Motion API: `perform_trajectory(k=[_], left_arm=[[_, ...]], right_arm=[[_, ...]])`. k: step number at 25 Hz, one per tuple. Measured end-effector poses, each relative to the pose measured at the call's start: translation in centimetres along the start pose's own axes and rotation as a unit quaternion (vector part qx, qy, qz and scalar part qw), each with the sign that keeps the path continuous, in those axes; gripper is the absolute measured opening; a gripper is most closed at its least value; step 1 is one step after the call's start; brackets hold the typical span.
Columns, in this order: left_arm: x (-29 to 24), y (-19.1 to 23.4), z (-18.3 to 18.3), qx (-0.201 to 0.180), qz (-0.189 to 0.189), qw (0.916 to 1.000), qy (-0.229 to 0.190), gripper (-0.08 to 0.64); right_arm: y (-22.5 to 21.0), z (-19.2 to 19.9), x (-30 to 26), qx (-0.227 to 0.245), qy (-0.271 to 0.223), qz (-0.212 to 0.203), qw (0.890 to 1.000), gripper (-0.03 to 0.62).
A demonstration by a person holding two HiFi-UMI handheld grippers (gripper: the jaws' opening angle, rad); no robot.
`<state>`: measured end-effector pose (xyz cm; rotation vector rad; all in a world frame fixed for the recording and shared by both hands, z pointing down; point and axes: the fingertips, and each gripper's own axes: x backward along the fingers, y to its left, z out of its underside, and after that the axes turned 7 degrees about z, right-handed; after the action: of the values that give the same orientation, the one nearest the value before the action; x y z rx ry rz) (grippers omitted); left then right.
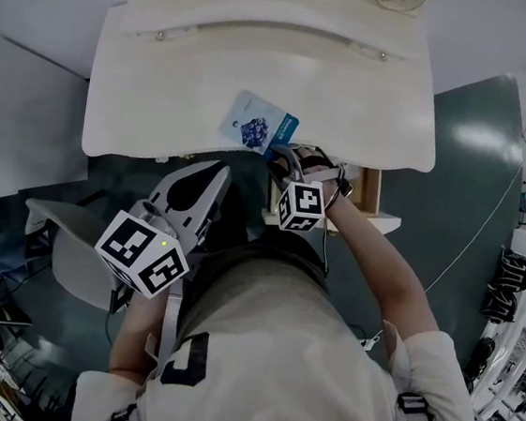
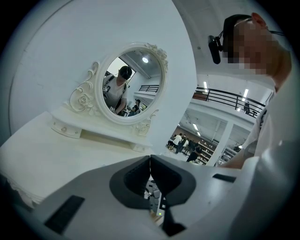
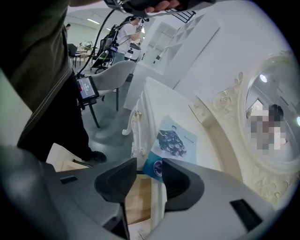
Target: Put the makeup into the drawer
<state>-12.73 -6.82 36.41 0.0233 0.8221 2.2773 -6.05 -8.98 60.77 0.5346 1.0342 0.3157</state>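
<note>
Two grippers are on show, but only one is being put to use. In the head view, the makeup packet [image 1: 259,124] is seen lying flat at the front edge of the white bench [image 1: 164,80], and the right gripper [image 1: 281,156] is set right at its near corner. Just under that edge the drawer [image 1: 371,194] is already pulled out, so that bit can be ticked off. The left gripper [image 1: 211,182] is held near the body, well apart from the packet.

In the left gripper view, its fingers [image 2: 133,180] are pressed together with nothing between them. They're pointed across the bench toward the mirror [image 2: 131,84].

In the right gripper view, the fingers [image 3: 180,180] are spread partway. The packet's blue corner is poked in between them but doesn't look pinched yet, as a gap is left on one side. The drawer's wooden inside [image 3: 138,197] can be seen just below.

So the pick-up step is judged to be in hand. Next, the corner needs to be clamped firmly, since a thin packet could probably slip. After that it has to be lifted off and lowered into the drawer.
</note>
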Motion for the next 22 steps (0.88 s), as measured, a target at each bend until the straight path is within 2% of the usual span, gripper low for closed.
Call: perform_trajectory(k=[3,7,10,12,18,22], left_arm=[[0.1,0.1,0.2,0.001,-0.002,1.0000,0.001,0.038],[0.0,0.0,0.3,0.001,-0.003,1.0000,0.001,0.038],[0.0,0.1,0.4,0.000,-0.004,1.0000,0.002,0.038],[0.2,0.2,0.5,0.001,-0.006,1.0000,0.002,0.038],[0.0,-0.3,0.4,-0.002,-0.003,1.0000,0.002,0.038],[-0.5,-1.0,0.4,-0.006,0.003,1.0000,0.004,0.038]], right_arm=[[0.4,0.3,0.0,0.039,0.002,0.002,0.999,0.184],[-0.2,0.8,-0.5,0.097,0.010,0.045,0.994,0.183],[-0.4,0.9,-0.5,0.122,0.014,0.067,0.990,0.154],[-0.4,0.7,-0.2,0.119,0.014,0.072,0.990,0.111],[-0.7,-0.4,1.1,0.091,-0.006,0.085,0.992,0.054],[-1.1,-0.5,2.1,0.058,-0.005,0.071,0.996,0.029]])
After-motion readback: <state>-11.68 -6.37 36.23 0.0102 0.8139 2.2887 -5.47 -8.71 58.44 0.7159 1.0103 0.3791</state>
